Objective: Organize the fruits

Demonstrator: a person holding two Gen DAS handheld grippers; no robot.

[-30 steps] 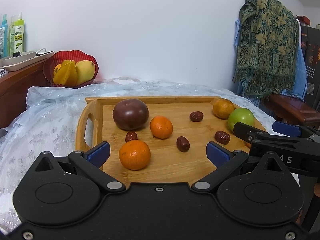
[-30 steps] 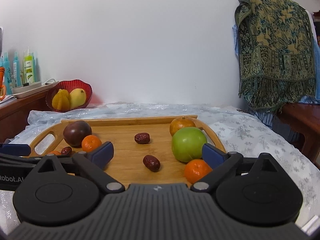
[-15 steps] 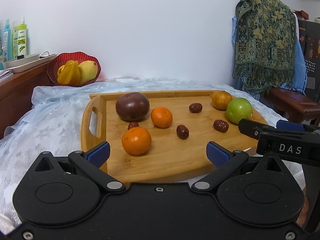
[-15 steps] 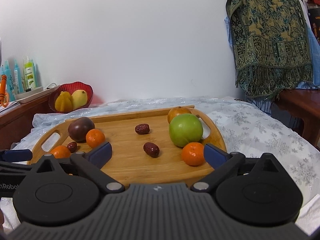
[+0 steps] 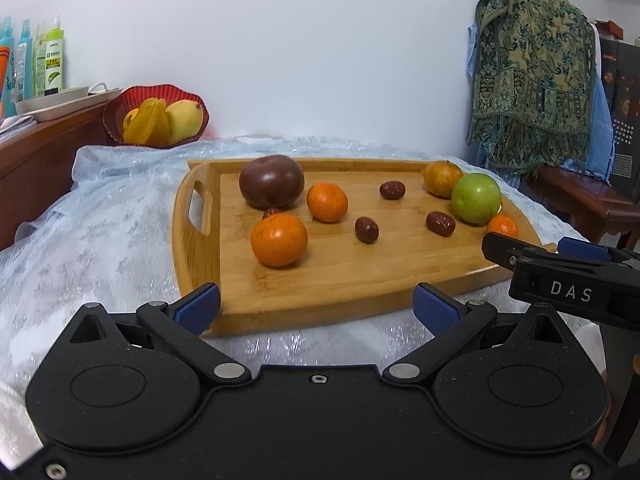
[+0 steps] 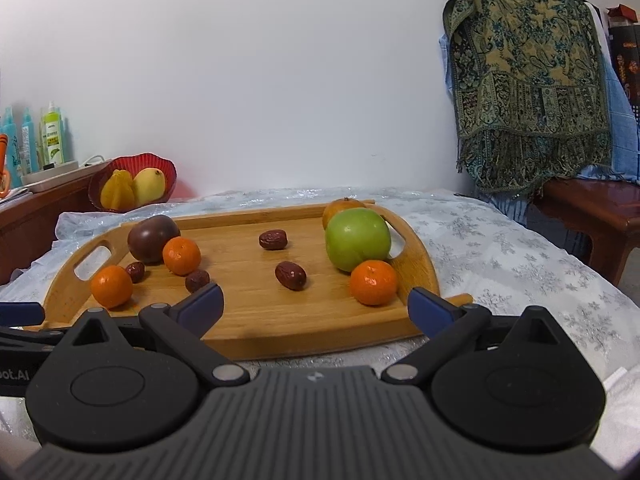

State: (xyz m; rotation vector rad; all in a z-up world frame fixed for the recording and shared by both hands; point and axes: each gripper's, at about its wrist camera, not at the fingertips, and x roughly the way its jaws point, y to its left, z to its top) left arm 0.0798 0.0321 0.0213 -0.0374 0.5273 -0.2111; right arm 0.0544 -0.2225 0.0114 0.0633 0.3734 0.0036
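Fruits lie scattered on the wooden tray (image 5: 200,256): a purple fruit (image 5: 271,186) far left, a green apple (image 6: 357,238) far right, oranges and dates between; the left gripper (image 5: 316,306) and right gripper (image 6: 315,306) hover at the near edge, jaws spread wide, holding nothing.

The left wrist camera is sitting behind the left gripper (image 5: 316,307), low over the cloth-covered tabletop (image 5: 100,248), and is looking forward at the near edge of the wooden tray (image 5: 360,280) from its left front. The right wrist camera is sitting behind the right gripper (image 6: 316,307) and is facing the same tray (image 6: 320,320) from its right front, equally near. Both views are sharing the whole tray, the red fruit basket (image 5: 156,116) (image 6: 132,182), the white wall and the hanging patterned shawl (image 5: 532,64) (image 6: 528,76). Each view is catching part of the other gripper at its edge.
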